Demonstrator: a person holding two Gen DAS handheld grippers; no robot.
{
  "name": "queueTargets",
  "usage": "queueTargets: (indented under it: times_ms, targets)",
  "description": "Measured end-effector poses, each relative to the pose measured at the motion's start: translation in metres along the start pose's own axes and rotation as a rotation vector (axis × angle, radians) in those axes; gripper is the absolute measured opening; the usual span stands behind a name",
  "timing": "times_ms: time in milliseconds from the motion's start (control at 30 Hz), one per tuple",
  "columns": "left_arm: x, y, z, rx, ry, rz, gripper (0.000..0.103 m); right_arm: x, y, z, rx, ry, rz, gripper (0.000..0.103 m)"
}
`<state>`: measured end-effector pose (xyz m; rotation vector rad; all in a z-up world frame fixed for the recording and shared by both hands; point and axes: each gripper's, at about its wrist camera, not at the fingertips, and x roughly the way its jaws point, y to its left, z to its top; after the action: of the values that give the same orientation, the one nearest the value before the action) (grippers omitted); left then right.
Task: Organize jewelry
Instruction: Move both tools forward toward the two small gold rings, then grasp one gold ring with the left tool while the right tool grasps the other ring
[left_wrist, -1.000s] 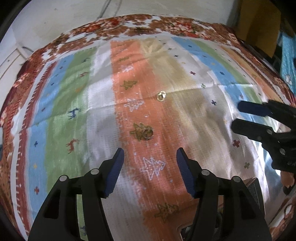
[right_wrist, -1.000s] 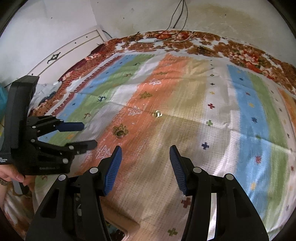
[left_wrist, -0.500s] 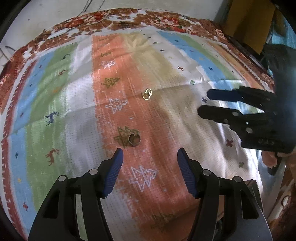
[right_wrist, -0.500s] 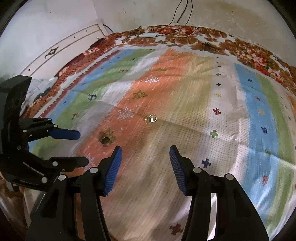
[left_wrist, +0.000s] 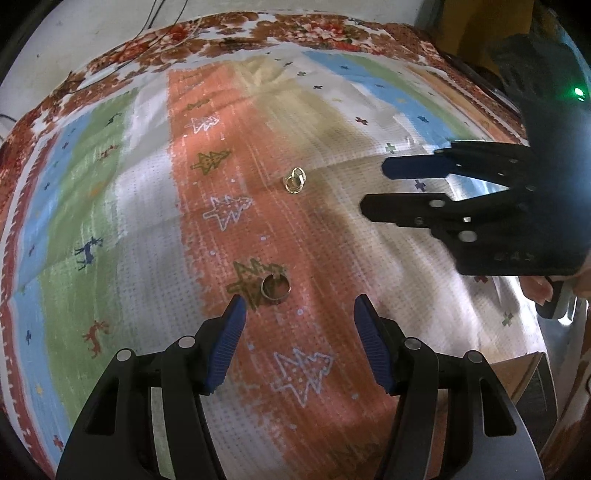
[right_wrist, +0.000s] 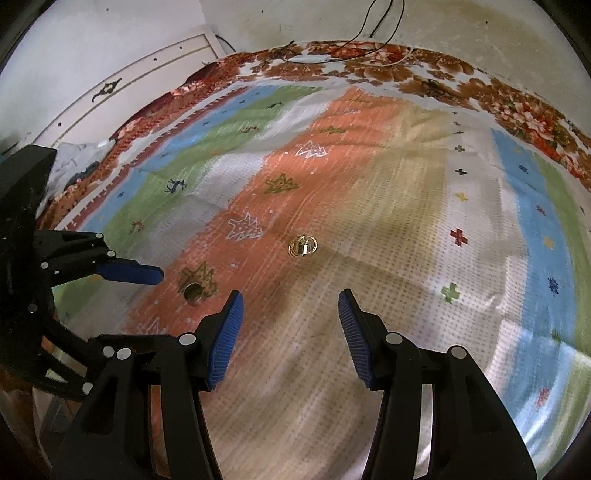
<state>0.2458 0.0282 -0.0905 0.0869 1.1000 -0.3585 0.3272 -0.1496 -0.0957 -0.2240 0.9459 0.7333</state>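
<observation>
Gold-coloured, the band ring (left_wrist: 275, 289) lies on the striped cloth (left_wrist: 332, 258) just ahead of the left gripper (left_wrist: 298, 308) (jaws apart, empty), nearer its left fingertip, while the right gripper (right_wrist: 290, 297), also open and empty, faces the ring cluster (right_wrist: 303, 246).

A bed (right_wrist: 480, 332) carries everything, covered by a striped cloth (left_wrist: 110, 221) with orange, green, blue and white bands, small trees, deer and crosses, and a floral border. A dull ring (left_wrist: 275, 288) lies on an olive tree motif. Well apart from it, a small gold piece (left_wrist: 294, 181) lies on the orange stripe's edge.
</observation>
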Motion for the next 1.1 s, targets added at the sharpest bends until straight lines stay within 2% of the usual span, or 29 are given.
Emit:
queueTargets:
  times_ms: [533, 633, 667, 767, 933, 967, 1000, 1100]
  targets:
    - [0.020, 0.004, 0.003, 0.065, -0.004, 0.035, 0.060, 0.033, -0.002, 0.013, -0.043, 0.036, -0.009, 0.053]
    - [0.024, 0.006, 0.003, 0.077, 0.002, 0.084, 0.044, 0.039, -0.003, 0.016, -0.046, 0.041, -0.014, 0.053]
    - [0.025, 0.008, 0.003, 0.064, 0.008, 0.079, 0.040, 0.039, -0.003, 0.017, -0.044, 0.039, -0.012, 0.053]
    - [0.025, 0.013, 0.004, 0.050, 0.004, 0.045, 0.040, 0.043, -0.003, 0.020, -0.039, 0.037, -0.005, 0.053]
    - [0.028, 0.011, 0.003, 0.072, 0.006, 0.047, 0.039, 0.050, -0.002, 0.022, -0.049, 0.042, -0.007, 0.053]
    - [0.029, 0.012, 0.004, 0.072, 0.006, 0.049, 0.035, 0.050, -0.002, 0.023, -0.048, 0.042, -0.006, 0.053]
    - [0.029, 0.012, 0.004, 0.071, 0.005, 0.055, 0.025, 0.051, -0.002, 0.024, -0.050, 0.042, -0.006, 0.053]
    - [0.029, 0.013, 0.004, 0.061, 0.007, 0.064, 0.020, 0.055, -0.001, 0.027, -0.058, 0.045, -0.001, 0.053]
